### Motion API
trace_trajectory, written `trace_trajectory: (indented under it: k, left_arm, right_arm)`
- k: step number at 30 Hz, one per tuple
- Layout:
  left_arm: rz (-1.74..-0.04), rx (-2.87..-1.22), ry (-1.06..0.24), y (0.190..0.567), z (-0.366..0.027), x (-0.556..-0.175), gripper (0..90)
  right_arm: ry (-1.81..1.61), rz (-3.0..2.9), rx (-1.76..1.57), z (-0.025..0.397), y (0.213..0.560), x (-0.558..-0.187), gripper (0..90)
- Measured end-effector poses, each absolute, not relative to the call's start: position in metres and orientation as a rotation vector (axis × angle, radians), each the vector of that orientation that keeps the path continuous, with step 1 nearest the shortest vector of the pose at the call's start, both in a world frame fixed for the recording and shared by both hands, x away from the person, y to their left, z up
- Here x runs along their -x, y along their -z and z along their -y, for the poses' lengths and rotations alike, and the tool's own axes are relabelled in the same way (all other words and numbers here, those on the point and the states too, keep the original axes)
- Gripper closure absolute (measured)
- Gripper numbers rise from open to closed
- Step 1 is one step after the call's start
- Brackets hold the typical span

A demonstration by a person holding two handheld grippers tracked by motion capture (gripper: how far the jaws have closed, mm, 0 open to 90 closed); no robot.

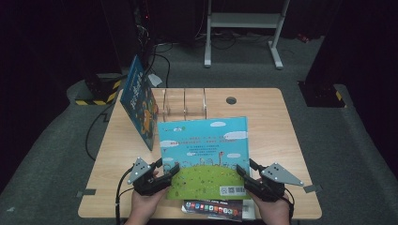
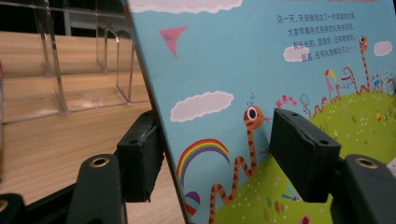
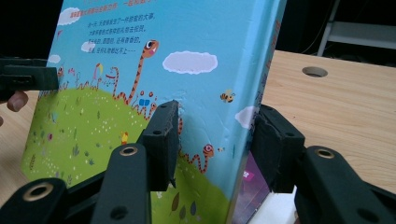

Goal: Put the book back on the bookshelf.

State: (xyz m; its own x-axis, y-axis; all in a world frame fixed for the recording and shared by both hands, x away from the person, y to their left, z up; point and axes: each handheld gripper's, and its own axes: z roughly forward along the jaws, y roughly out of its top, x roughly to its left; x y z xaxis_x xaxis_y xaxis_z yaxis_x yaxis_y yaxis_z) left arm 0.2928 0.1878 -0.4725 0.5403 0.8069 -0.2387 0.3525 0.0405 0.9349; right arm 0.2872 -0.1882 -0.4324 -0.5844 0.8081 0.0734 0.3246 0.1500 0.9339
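Observation:
A large picture book (image 1: 204,150) with a sky-blue and green cover stands tilted up over the front of the wooden table (image 1: 277,136), cover facing me. My left gripper (image 1: 170,172) is shut on its lower left corner. In the left gripper view the jaws (image 2: 217,140) straddle the book's (image 2: 261,70) edge, one pad behind the cover and one in front. My right gripper (image 1: 242,172) is shut on the lower right corner. In the right gripper view its pads (image 3: 217,135) press the front cover and the back of the book (image 3: 196,28) beside the spine.
A clear acrylic rack (image 1: 184,104) stands at the back of the table, with a second blue book (image 1: 138,103) leaning at its left end. Another book (image 1: 213,207) lies flat under the held one at the front edge. A cable hole (image 1: 231,100) sits right of the rack.

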Motion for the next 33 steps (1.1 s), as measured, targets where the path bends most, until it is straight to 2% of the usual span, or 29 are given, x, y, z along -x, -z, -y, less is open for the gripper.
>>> trace_trajectory:
  k: [15,33]
  left_arm:
    - [-0.946,-1.531,-0.591,0.462,-0.185,-0.282,41.6]
    - [-0.931,-1.529,-0.639,0.453,-0.182,-0.279,44.8]
  right_arm:
    - [-1.45,-1.951,-1.093,0.19,0.431,-0.287,52.9]
    - [-1.444,-1.881,-1.043,0.188,0.424,-0.281,54.4]
